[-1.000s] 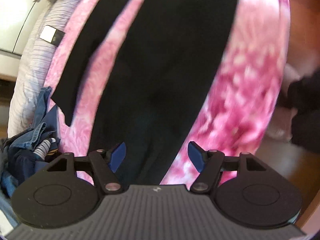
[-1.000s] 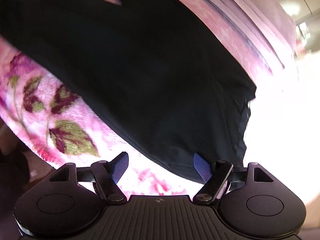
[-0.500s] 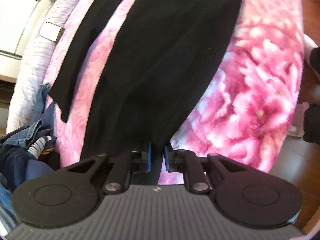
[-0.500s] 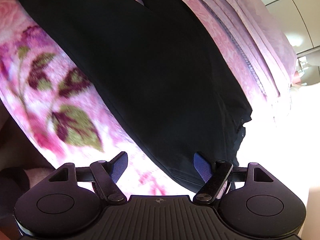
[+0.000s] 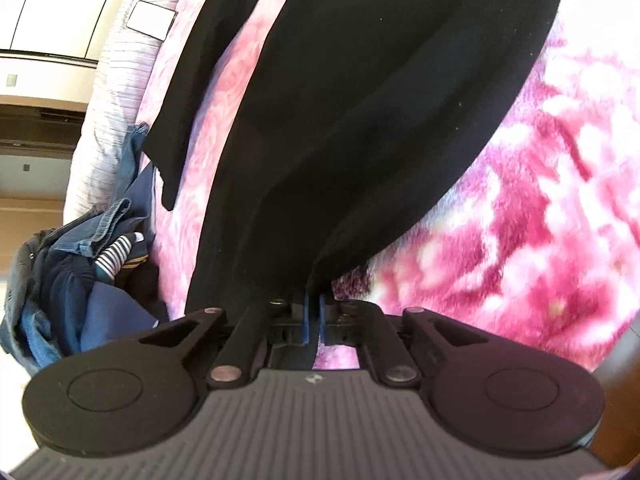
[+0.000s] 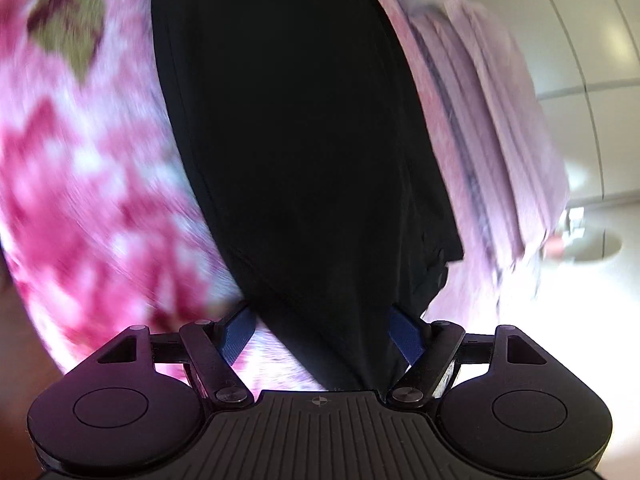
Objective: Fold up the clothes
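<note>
A black garment (image 5: 360, 112) lies spread on a pink flowered blanket (image 5: 540, 208). My left gripper (image 5: 314, 316) is shut on the garment's near edge, and the cloth rises in a fold from between its blue pads. The same garment fills the middle of the right wrist view (image 6: 304, 152). My right gripper (image 6: 322, 330) is open, its blue pads on either side of the garment's near edge, which lies between the jaws.
A heap of blue and striped clothes (image 5: 84, 264) lies at the left edge of the bed. A pale lilac quilt (image 5: 116, 92) lies beyond the blanket, and it also shows in the right wrist view (image 6: 500, 140). White cupboards (image 6: 592, 40) stand behind.
My left gripper closed on the black garment's edge and has lifted it slightly. My right gripper stayed open and moved forward until the garment's edge lies between its pads.
</note>
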A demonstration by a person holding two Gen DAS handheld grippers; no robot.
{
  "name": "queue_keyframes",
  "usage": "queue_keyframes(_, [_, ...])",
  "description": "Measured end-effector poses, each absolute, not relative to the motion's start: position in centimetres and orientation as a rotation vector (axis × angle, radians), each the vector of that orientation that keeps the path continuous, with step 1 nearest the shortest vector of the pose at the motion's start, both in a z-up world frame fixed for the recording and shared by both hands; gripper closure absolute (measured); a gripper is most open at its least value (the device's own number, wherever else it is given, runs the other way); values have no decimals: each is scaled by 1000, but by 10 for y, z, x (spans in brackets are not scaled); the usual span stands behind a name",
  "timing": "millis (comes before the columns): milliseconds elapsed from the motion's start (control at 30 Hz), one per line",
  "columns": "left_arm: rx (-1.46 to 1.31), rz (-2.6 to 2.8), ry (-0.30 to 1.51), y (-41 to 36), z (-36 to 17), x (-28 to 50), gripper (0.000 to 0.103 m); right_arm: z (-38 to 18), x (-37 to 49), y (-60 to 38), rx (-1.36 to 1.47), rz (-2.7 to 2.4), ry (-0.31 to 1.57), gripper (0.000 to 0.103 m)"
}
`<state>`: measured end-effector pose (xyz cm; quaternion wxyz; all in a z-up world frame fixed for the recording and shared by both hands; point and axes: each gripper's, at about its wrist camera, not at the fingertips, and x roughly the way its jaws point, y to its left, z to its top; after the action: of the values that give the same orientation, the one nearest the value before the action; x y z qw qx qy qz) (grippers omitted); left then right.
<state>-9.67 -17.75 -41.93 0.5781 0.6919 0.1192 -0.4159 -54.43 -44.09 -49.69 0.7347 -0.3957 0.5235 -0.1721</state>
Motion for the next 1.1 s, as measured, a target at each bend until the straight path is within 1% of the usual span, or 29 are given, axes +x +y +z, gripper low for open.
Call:
queue_keyframes(33, [1620,-960,286,-179,-418,-98,101,-499,-546,-447,-882,-369,1141,45])
queue_keyframes(67, [1618,-946,293,-181,-415,-99,101,-500,-548,-453,-888,-359,1141,70])
queue_keyframes(100, [1612,-933,297,-183,-407,-100,101,-500,-548,-457,-881,-348,1160,85])
queue_keyframes(167, [1601,-915,300,-187,-386,-101,101,-490,-547,-464,-837,-340,1172,94])
queue_keyframes(233, [1602,-910,287,-190,-359,-101,101,-468,-545,-467,-785,-347,1160,97])
queue_keyframes(300, [1601,-897,278,-195,-328,-100,101,-437,-543,-469,-748,-358,1138,97])
queue_keyframes(433, [1566,-861,313,-207,-272,-91,101,-374,-543,-476,-716,-357,1119,100])
queue_keyframes(600, [1529,-896,339,-238,-228,-71,101,-321,-527,-482,-699,-297,1146,100])
queue_keyframes(767, [1518,-985,397,-304,-208,-21,101,-289,-469,-525,-707,-264,1190,100])
queue_keyframes(867, [1523,-1049,440,-350,-207,19,101,-280,-431,-556,-710,-251,1244,100])
queue_keyframes(967, [1554,-1090,463,-393,-214,53,101,-282,-392,-595,-688,-249,1288,100])
queue_keyframes(1100, [1597,-1136,491,-447,-235,85,100,-301,-345,-640,-646,-233,1345,100])
